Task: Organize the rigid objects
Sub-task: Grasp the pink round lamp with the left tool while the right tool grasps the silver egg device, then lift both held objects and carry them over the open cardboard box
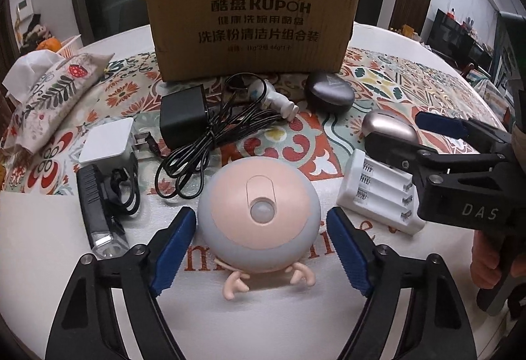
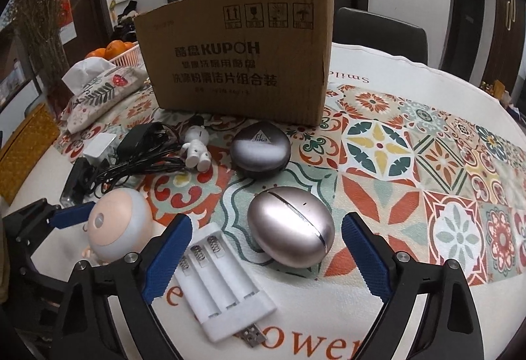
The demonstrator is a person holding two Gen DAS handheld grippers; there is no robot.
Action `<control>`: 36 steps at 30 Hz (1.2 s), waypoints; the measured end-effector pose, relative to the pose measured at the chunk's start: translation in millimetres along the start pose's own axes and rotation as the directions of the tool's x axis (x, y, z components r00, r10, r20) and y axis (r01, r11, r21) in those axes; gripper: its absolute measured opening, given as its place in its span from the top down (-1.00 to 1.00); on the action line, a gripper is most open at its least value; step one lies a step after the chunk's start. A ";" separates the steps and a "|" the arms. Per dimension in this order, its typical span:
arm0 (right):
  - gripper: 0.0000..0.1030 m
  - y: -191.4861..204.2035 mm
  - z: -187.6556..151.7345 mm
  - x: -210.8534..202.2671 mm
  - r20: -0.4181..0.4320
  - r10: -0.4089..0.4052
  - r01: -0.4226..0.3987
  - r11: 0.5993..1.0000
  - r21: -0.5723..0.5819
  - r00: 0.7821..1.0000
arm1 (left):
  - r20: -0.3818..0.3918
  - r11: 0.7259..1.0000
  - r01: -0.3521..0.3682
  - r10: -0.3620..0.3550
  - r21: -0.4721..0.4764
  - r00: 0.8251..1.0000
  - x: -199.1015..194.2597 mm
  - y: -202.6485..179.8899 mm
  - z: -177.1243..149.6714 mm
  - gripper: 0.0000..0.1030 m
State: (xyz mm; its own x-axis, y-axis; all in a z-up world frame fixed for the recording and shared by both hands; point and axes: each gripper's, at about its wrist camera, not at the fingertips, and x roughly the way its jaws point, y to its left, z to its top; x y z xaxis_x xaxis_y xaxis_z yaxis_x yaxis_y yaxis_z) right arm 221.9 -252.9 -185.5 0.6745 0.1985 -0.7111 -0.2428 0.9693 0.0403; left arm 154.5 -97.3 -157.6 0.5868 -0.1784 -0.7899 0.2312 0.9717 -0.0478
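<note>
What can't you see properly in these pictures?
- Inside of the cardboard box: both wrist views face its tall front wall, so any contents are hidden.
- Silver egg-shaped case: in the left wrist view the right gripper covers its near part.
- White wall plug: in the right wrist view it is small and partly behind the black adapter.
- Small print on the box's bottom line: too blurred to read.

Table (image 2: 411, 70), patterned cloth (image 2: 411, 156), cardboard box (image 2: 236, 64)

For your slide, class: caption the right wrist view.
Open right gripper poised around a metallic egg-shaped case, white battery charger beside it, cardboard box behind.
</note>
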 end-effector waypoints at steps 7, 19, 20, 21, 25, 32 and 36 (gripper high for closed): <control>-0.68 -4.0 1.6 9.7 -0.016 0.007 -0.007 1.000 0.013 1.000 | -0.006 1.000 -0.002 0.002 -0.015 1.000 6.9 2.9 4.7 -0.53; -0.49 -13.7 3.4 25.0 -0.065 -0.043 0.045 0.998 0.035 0.997 | 0.002 1.000 0.004 -0.004 -0.008 1.000 9.6 1.6 7.4 -0.44; -0.42 -14.0 2.8 26.6 -0.075 -0.040 0.043 0.998 0.037 0.996 | 0.003 1.000 0.004 -0.004 -0.007 1.000 9.5 1.9 7.1 -0.43; -0.36 -13.5 2.9 26.3 -0.073 -0.044 0.047 0.998 0.035 0.996 | 0.003 1.000 0.007 -0.007 -0.009 1.000 9.3 2.5 6.8 -0.43; -0.22 -11.4 2.3 26.0 -0.071 -0.053 0.056 0.998 0.032 0.996 | 0.004 1.000 0.013 -0.013 -0.008 1.000 8.5 3.2 7.1 -0.43; -0.22 -8.6 -0.4 14.6 -0.052 -0.071 0.073 0.996 0.053 0.996 | 0.002 0.999 0.031 -0.031 -0.029 1.000 2.6 6.3 6.6 -0.43; -0.22 -4.1 0.4 1.1 -0.038 -0.081 0.083 0.995 0.060 0.996 | 0.026 0.999 0.040 -0.039 -0.032 0.999 -7.9 7.2 8.3 -0.43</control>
State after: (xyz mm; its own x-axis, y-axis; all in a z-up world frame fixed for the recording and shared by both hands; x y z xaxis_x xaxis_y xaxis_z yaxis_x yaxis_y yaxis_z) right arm 224.0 -256.6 -186.1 0.6651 0.1137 -0.7381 -0.1435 0.9894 0.0231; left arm 158.0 -90.1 -146.6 0.5976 -0.2200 -0.7710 0.2293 0.9684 -0.0985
